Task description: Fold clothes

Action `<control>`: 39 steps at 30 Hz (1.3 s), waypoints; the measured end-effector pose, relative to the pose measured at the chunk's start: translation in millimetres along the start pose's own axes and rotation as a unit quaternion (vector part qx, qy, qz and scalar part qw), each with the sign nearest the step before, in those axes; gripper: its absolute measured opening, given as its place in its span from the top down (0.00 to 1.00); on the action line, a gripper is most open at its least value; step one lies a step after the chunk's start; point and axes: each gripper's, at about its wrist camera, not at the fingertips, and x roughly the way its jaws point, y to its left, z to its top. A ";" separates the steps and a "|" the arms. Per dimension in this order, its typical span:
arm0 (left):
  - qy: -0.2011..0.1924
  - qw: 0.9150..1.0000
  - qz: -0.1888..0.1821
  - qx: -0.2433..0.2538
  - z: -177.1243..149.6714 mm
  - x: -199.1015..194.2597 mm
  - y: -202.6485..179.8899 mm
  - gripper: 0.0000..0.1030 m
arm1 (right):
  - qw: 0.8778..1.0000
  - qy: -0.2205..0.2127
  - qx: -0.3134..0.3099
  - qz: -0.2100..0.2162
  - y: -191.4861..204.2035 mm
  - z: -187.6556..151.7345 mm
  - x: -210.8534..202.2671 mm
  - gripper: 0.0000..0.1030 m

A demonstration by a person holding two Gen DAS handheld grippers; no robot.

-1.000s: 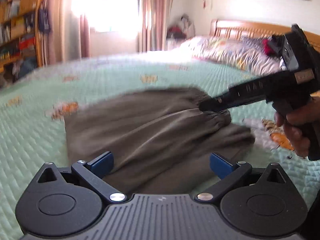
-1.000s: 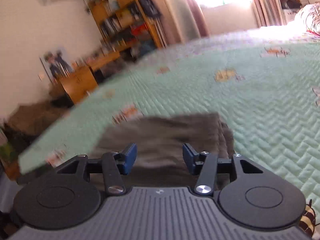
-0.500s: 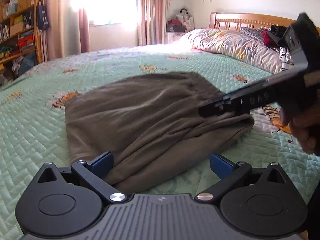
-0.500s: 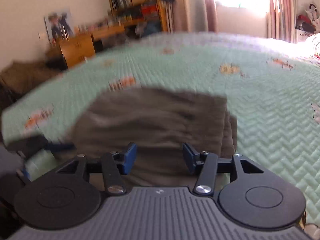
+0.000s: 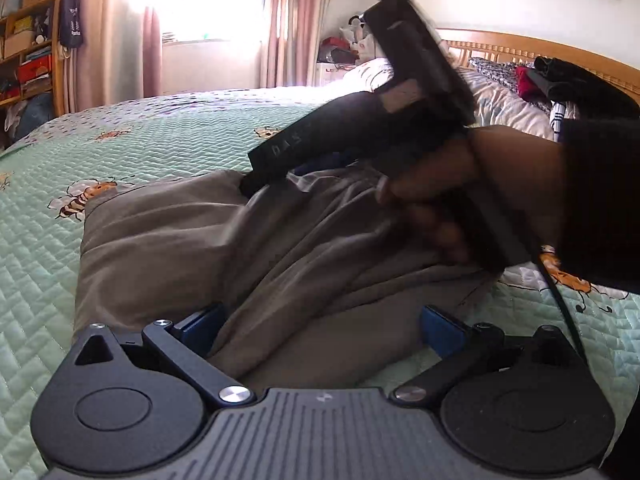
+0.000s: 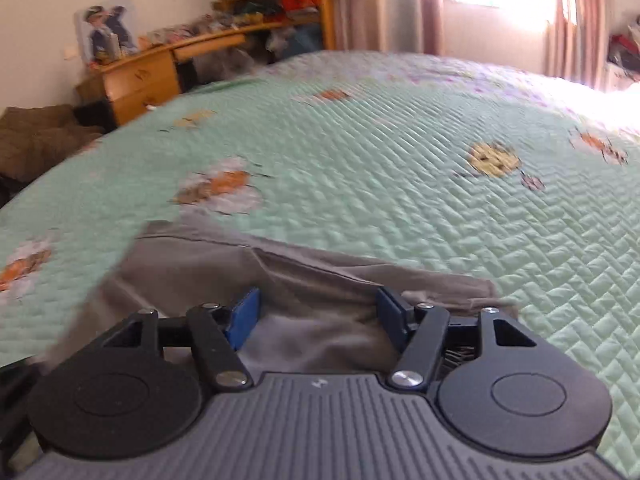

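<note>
A grey-brown garment lies rumpled and partly folded on the green quilted bed. My left gripper is open at the garment's near edge, with a ridge of cloth running between its blue fingers. A hand in a black sleeve holds the other gripper tilted down onto the garment's far part. In the right wrist view my right gripper is open and low on the garment. Bunched cloth lies between its blue pads, and the folded edge is just ahead.
Pillows, a pile of clothes and a wooden headboard are at the back right. A bookshelf stands left. A wooden desk and a brown bundle lie beyond the bed's edge.
The hand has swung the right gripper leftward across the garment and down onto its far part. The cloth there has bunched. My left gripper has moved closer to the near edge.
</note>
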 end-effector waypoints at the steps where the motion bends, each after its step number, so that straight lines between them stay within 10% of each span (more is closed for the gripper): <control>1: 0.001 1.000 -0.001 0.003 -0.4 0.4 -0.7 0.01 | 1.000 -0.005 0.006 -0.001 -1.4 0.9 -4.0 0.38; 13: -0.011 1.000 -0.005 -0.005 -8.8 -9.6 -2.3 0.01 | 0.998 -0.068 0.014 -0.005 -0.8 1.8 -73.0 0.30; 19: -0.014 1.000 -0.007 0.002 -5.4 -13.9 1.1 0.01 | 0.996 0.020 0.062 -0.066 -54.6 -41.3 -71.3 0.28; 25: -0.027 1.000 0.004 -0.004 -4.7 -20.9 1.4 0.01 | 0.996 -0.083 0.024 -0.038 -11.1 -31.5 -113.0 0.27; 34: -0.002 1.000 0.023 -0.003 -12.3 -21.8 3.1 0.01 | 0.998 0.003 0.008 0.056 39.5 -1.6 -12.2 0.27; 39: -0.020 1.000 0.017 -0.011 -17.1 -26.6 5.0 0.01 | 0.997 -0.041 0.018 0.060 57.0 8.6 -24.7 0.27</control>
